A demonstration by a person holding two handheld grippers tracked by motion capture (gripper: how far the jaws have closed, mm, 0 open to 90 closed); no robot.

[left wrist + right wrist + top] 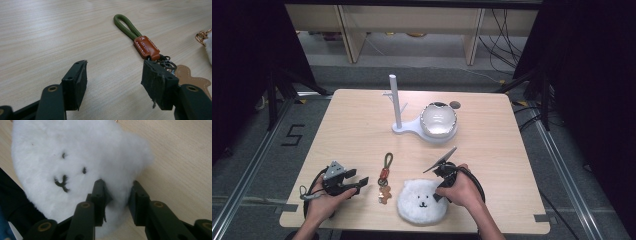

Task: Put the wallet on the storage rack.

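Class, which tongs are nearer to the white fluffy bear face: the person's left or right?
Right. The right tongs pinch the bear face at its edge; the left tongs sit apart, beyond the keyring.

A fluffy white plush face (422, 201), round with small ears, black eyes and a stitched mouth, lies flat near the table's (362, 125) front edge, slightly right of centre. Just left of it lies a keychain (385, 176): green cord loop pointing to the far edge, orange leather tab, metal rings and a tan bear-shaped charm nearest the front.
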